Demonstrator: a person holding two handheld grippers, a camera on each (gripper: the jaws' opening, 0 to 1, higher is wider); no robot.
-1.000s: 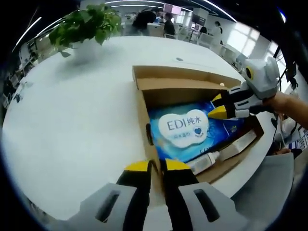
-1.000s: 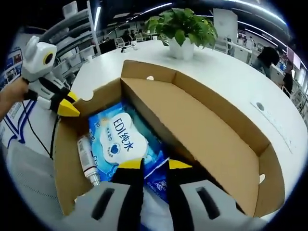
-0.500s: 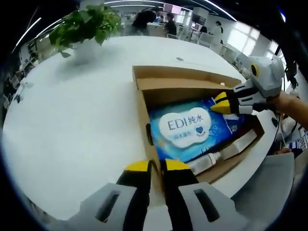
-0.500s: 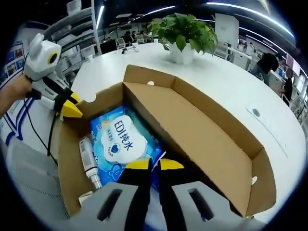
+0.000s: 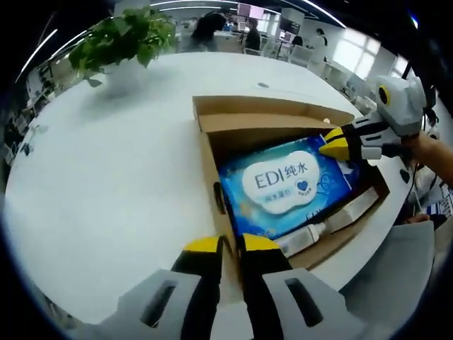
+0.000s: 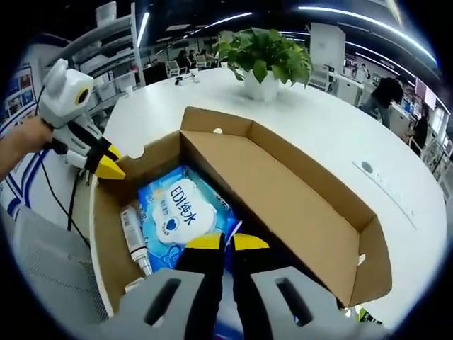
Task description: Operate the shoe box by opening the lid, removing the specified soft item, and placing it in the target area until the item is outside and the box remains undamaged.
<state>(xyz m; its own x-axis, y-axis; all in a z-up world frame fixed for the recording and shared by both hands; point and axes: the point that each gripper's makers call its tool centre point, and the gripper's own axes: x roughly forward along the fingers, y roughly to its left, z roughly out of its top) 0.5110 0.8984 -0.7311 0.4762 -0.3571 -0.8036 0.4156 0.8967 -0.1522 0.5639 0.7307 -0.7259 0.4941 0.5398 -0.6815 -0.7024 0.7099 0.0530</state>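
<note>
Our left claw [image 5: 230, 244] has its yellow-tipped jaws drawn close together, pinched on the near wall of the cardboard box [image 5: 209, 166]; in the right gripper view we see the same claw [image 6: 110, 168] at the box's far left corner, tips together on the wall [image 6: 105, 234]. Our right claw [image 6: 226, 242] likewise has its jaws narrowed with only a thin slit between them, and a corner of the blue pack of wipes [image 6: 180, 212] sits in that slit. In the left gripper view the right claw [image 5: 333, 145] comes in from the right with its tips at the far right corner of the pack [image 5: 279, 188].

The pack lies inside the open box, a white cloud-shaped label with blue letters on its top. Just beside it, along the box's right wall in the left gripper view, lies a slim white tube [image 5: 318, 230]; in the right gripper view the tube [image 6: 134, 237] lies left of the pack. The lid [image 6: 283, 202] stands open, tilted back, and its brown inner face is towards us.

The box rests on a white round table [image 5: 106, 177]. Far across the table stands a green plant in a white pot [image 6: 263, 60], also seen at the far left in the left gripper view [image 5: 124, 42]. A person's hand [image 6: 18, 145] holds the left claw's handle
</note>
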